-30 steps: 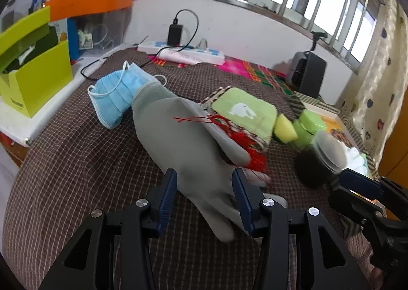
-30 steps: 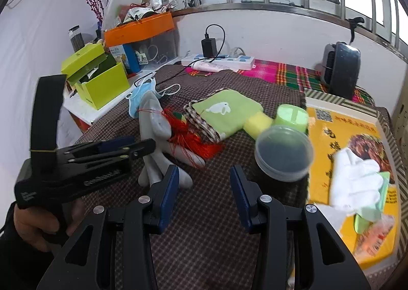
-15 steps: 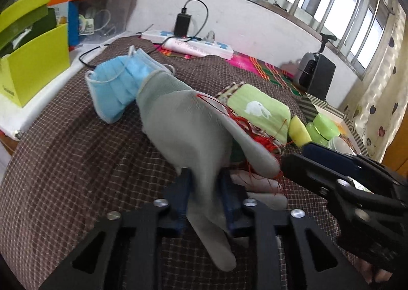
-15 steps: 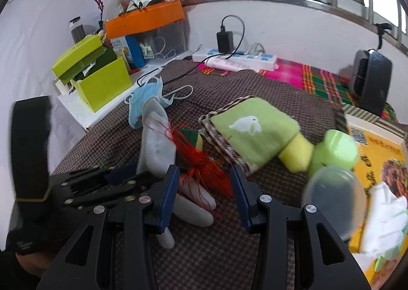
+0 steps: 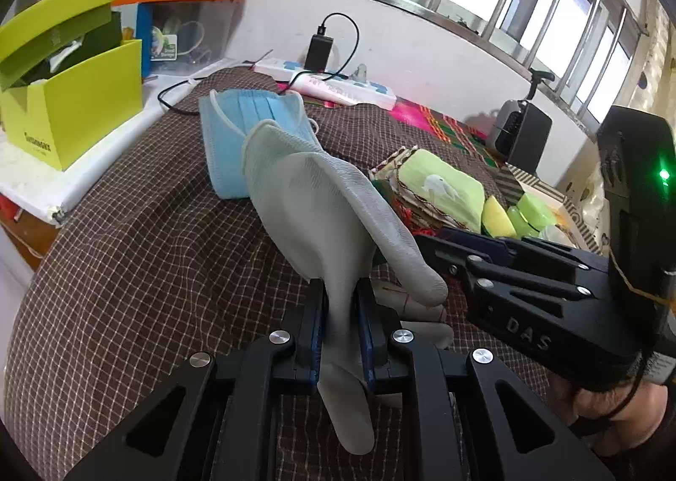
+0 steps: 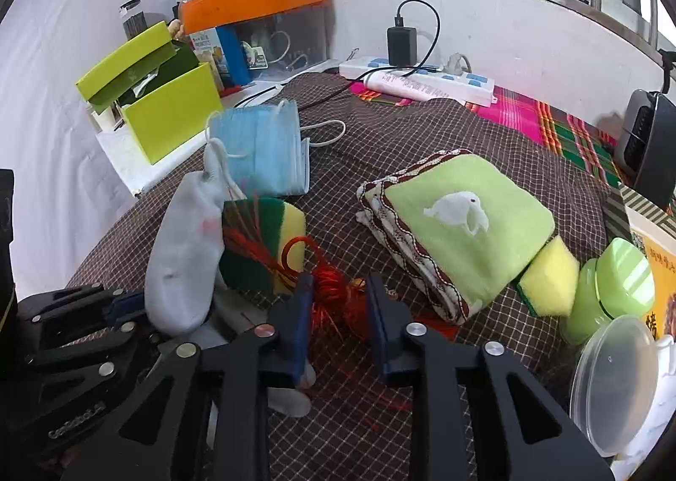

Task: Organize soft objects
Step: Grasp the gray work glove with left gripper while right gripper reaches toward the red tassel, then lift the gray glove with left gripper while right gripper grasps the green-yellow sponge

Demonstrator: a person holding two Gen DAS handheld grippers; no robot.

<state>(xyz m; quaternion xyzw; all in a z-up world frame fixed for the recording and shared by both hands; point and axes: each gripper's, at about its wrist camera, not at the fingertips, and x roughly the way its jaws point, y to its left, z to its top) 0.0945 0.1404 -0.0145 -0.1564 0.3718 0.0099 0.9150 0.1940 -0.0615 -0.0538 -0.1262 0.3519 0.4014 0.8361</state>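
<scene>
Left wrist view: left gripper (image 5: 342, 326) had its blue-lined jaws closing, pads pressed on a fold of the grey knit glove (image 5: 321, 202). Glove fabric was finely ribbed and limp, its cuff draped over a pleated blue face mask (image 5: 236, 121) and one finger hanging below the jaws. Both lay on a brown checked cloth (image 5: 139, 269).

Right wrist view: right gripper (image 6: 340, 305) was narrow and closing around a red tassel (image 6: 333, 295) of shiny thread. Whether the pads pressed the strands could not be told. Just behind the tassel sat a green-and-yellow sponge (image 6: 270, 244), partly covered by the glove. A folded green towel (image 6: 464, 227) with a white animal patch and scalloped trim lay to the right, touching a second yellow sponge (image 6: 549, 274). A clear plastic lid (image 6: 612, 383) was cut off at the frame edge.
</scene>
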